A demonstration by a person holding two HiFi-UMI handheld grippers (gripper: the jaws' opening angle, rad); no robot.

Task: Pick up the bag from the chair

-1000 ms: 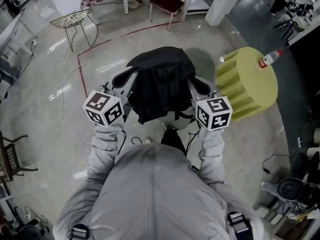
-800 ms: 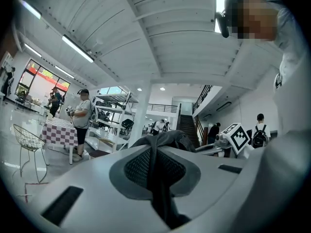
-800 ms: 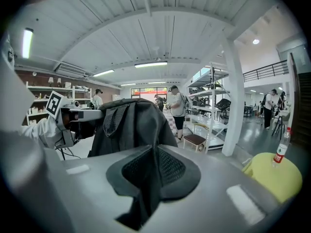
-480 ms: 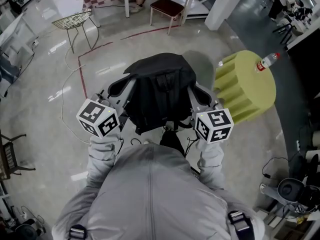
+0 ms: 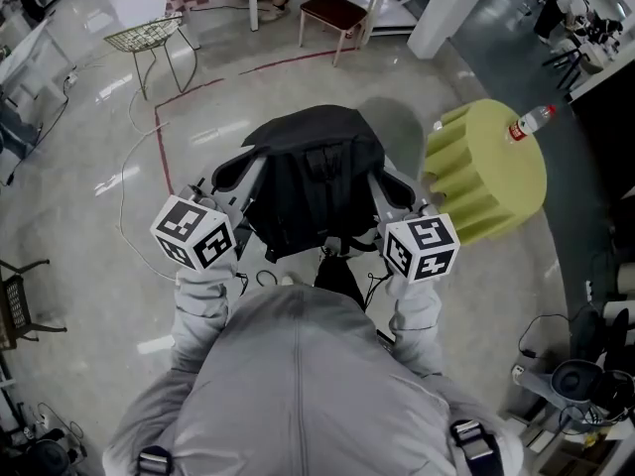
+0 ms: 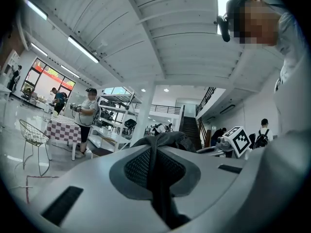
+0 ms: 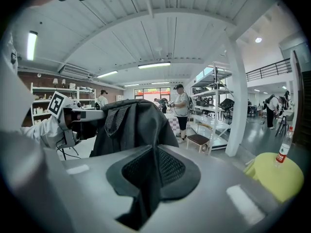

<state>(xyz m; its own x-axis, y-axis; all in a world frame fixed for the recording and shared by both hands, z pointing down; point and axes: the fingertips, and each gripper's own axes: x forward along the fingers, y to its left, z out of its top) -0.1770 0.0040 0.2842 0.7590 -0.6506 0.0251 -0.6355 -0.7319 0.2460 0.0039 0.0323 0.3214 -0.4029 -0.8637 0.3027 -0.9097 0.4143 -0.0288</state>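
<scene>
In the head view a black backpack [image 5: 313, 177] hangs in the air in front of me, held between both grippers. My left gripper [image 5: 236, 184] is shut on the bag's left shoulder strap. My right gripper [image 5: 389, 192] is shut on the right strap. The left gripper view has the black mesh strap [image 6: 156, 183] pinched between the closed jaws, with the bag's top [image 6: 167, 139] just beyond. The right gripper view has the other strap [image 7: 148, 183] clamped the same way, and the bag's body [image 7: 138, 125] hangs just beyond the jaws. No chair is under the bag.
A yellow ribbed round stool [image 5: 491, 172] with a bottle [image 5: 531, 120] on it stands close on the right. A red-seated chair [image 5: 335, 10] and a wire chair [image 5: 149, 36] stand further off. Cables [image 5: 129, 196] run over the glossy floor. People stand by the shelves [image 7: 182, 106].
The bag and both grippers have shifted slightly toward me and lower in view. The left gripper moved a little outward to the left. Both grips hold.
</scene>
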